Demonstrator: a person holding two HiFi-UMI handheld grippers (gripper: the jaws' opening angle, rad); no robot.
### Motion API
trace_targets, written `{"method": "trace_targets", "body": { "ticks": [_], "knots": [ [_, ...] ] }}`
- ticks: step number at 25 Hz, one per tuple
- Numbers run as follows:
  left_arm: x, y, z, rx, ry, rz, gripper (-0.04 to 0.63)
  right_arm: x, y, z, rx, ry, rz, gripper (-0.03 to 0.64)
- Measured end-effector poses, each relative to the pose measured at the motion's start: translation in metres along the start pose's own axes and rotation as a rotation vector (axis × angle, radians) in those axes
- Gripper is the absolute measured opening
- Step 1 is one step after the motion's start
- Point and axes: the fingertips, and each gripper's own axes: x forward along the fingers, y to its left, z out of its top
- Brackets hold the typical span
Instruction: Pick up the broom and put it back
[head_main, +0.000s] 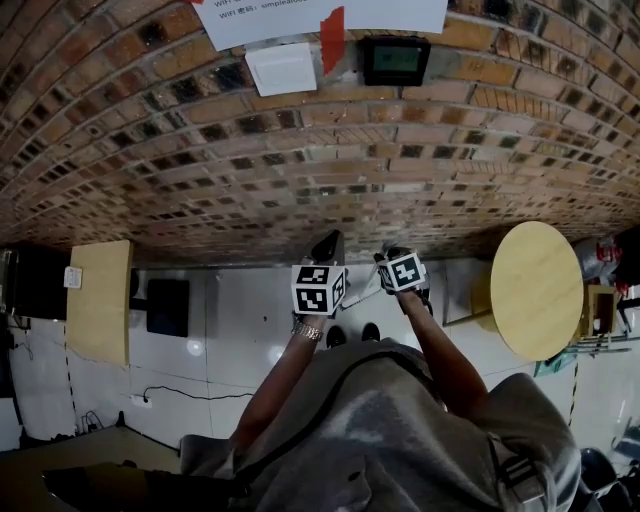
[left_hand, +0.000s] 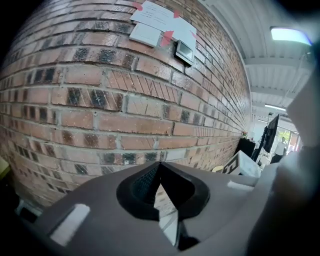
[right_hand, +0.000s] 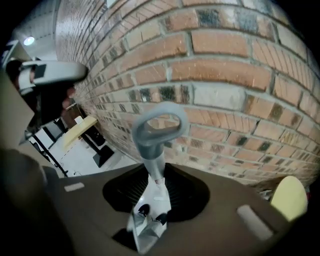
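Observation:
The broom's grey handle (right_hand: 156, 127) ends in a loop and stands up between the jaws of my right gripper (right_hand: 155, 172), which is shut on it close to the brick wall (right_hand: 225, 70). In the head view the right gripper (head_main: 392, 256) points down toward the foot of the wall, and a thin pale stretch of the handle (head_main: 365, 293) runs beside it. My left gripper (head_main: 324, 247) hangs just to its left. In the left gripper view, the tips of the left gripper (left_hand: 159, 165) meet with nothing between them. The broom's head is hidden.
The brick wall (head_main: 300, 150) carries taped papers and a small dark screen (head_main: 394, 60). A round yellow table (head_main: 535, 290) stands at the right. At the left are a wooden board (head_main: 100, 300) and a black box (head_main: 168, 307). A cable (head_main: 190, 393) lies on the white floor.

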Motion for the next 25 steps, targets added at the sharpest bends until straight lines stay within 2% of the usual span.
{"method": "trace_targets", "body": {
  "ticks": [5,9,12,15,18,19,21,25],
  "knots": [
    [-0.015,-0.001,-0.017,0.012,0.035,0.032,0.0,0.073,-0.025,-0.041,0.045,0.151,-0.032,0.101],
    [-0.024,-0.005,-0.047,-0.004,0.098,0.055,0.0,0.111,-0.045,-0.018,-0.01,0.043,-0.034,0.101],
    [-0.032,-0.005,-0.068,-0.018,0.145,0.084,0.0,0.124,-0.049,-0.014,0.021,0.09,-0.003,0.101],
    [-0.036,-0.006,-0.083,-0.034,0.177,0.107,0.0,0.14,-0.069,0.02,-0.026,-0.008,-0.033,0.101],
    [-0.038,-0.015,-0.093,-0.054,0.189,0.118,0.0,0.147,-0.078,0.026,-0.048,-0.001,-0.037,0.101],
    [-0.039,-0.018,-0.096,-0.06,0.192,0.121,0.0,0.147,-0.079,0.026,-0.057,0.008,-0.034,0.113],
    [-0.04,-0.024,-0.103,-0.069,0.199,0.12,0.0,0.144,-0.081,0.024,-0.069,0.016,-0.037,0.211],
    [-0.042,-0.04,-0.12,-0.073,0.221,0.102,0.0,0.123,-0.079,0.002,-0.012,0.017,-0.038,0.222]
  ]
}}
